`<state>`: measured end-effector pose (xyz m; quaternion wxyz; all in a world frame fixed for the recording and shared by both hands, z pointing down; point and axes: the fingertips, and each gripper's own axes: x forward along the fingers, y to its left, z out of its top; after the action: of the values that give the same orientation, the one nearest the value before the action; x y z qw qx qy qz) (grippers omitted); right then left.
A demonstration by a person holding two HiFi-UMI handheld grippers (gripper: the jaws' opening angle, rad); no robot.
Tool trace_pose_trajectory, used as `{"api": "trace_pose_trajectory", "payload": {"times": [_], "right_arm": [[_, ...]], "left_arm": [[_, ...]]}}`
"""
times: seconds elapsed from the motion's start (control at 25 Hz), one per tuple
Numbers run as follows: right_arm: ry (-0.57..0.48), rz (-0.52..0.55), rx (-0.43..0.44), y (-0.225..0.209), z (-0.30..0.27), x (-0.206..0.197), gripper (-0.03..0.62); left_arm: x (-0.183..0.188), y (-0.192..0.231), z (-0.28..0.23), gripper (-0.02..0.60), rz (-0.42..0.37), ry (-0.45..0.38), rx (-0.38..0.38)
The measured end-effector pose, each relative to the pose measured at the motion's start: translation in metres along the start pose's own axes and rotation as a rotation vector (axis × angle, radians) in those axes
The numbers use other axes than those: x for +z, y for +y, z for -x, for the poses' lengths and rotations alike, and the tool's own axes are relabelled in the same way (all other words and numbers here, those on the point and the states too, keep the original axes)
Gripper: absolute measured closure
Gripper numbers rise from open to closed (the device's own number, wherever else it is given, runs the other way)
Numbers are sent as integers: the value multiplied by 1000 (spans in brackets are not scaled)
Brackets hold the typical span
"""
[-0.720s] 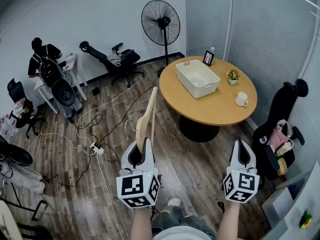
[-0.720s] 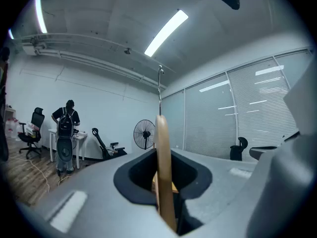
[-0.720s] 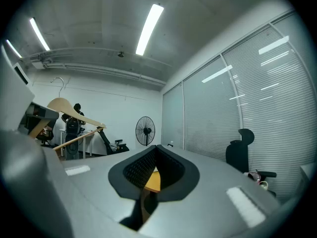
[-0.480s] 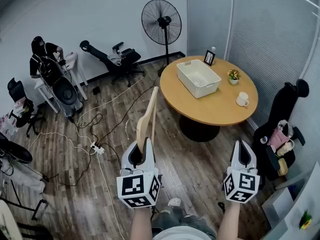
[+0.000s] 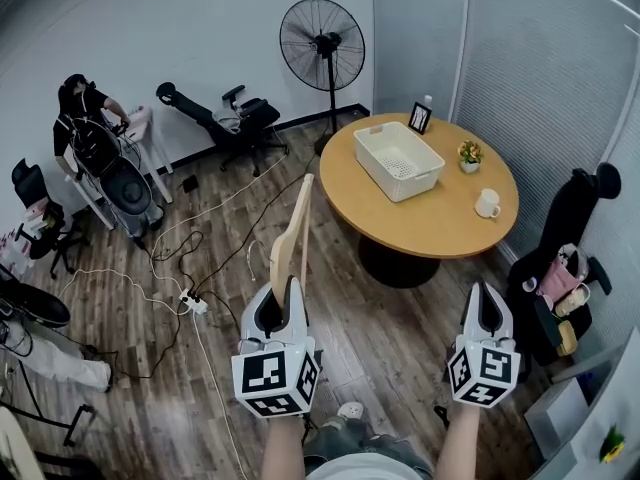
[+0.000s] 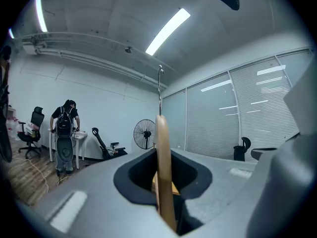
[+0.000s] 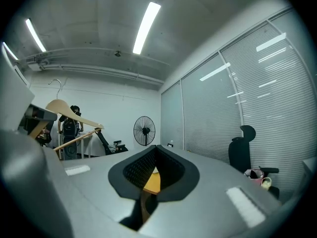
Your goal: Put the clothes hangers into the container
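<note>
My left gripper [image 5: 290,290] is shut on a wooden clothes hanger [image 5: 293,236] that stands upright and edge-on above the floor. In the left gripper view the hanger [image 6: 163,167] rises as a thin wooden strip between the closed jaws, its metal hook on top. My right gripper [image 5: 484,293] is shut with nothing in it; in its own view the jaws meet at the tip [image 7: 154,163], and the hanger [image 7: 69,114] shows at the left. The white container [image 5: 397,158] sits on the round wooden table [image 5: 440,223], ahead of both grippers.
On the table are a white mug [image 5: 486,204], a small potted plant [image 5: 468,154] and a picture frame [image 5: 419,117]. A standing fan [image 5: 322,46] is behind it. Cables and a power strip [image 5: 192,301] lie on the floor. A person [image 5: 85,118] stands far left, a chair with bags [image 5: 565,268] at right.
The view has shifted slightly; the table and container sit a little further right and lower. The person at far left has moved. Both grippers keep their places.
</note>
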<state>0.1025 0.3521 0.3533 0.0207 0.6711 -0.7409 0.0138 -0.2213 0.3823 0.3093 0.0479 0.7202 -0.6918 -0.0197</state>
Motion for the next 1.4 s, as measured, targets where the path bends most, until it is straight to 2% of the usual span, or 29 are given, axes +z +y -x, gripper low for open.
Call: {"api": "trace_pose_trajectory", "payload": {"times": [0.28, 0.56, 0.88, 1.12, 1.4], "right_arm": [[2, -10, -19, 6, -31, -3, 571], [20, -29, -35, 14, -55, -15, 571], [58, -20, -32, 16, -81, -24, 571], [71, -27, -21, 5, -127, -29, 571], [73, -8, 22, -17, -207, -25, 571]], "left_arm": [[-1, 11, -37, 525, 13, -3, -22], [-11, 13, -68, 525, 6, 30, -62], [-20, 16, -95, 525, 6, 61, -69], [-21, 12, -137, 525, 12, 62, -56], [-24, -2, -207, 525, 18, 63, -18]]}}
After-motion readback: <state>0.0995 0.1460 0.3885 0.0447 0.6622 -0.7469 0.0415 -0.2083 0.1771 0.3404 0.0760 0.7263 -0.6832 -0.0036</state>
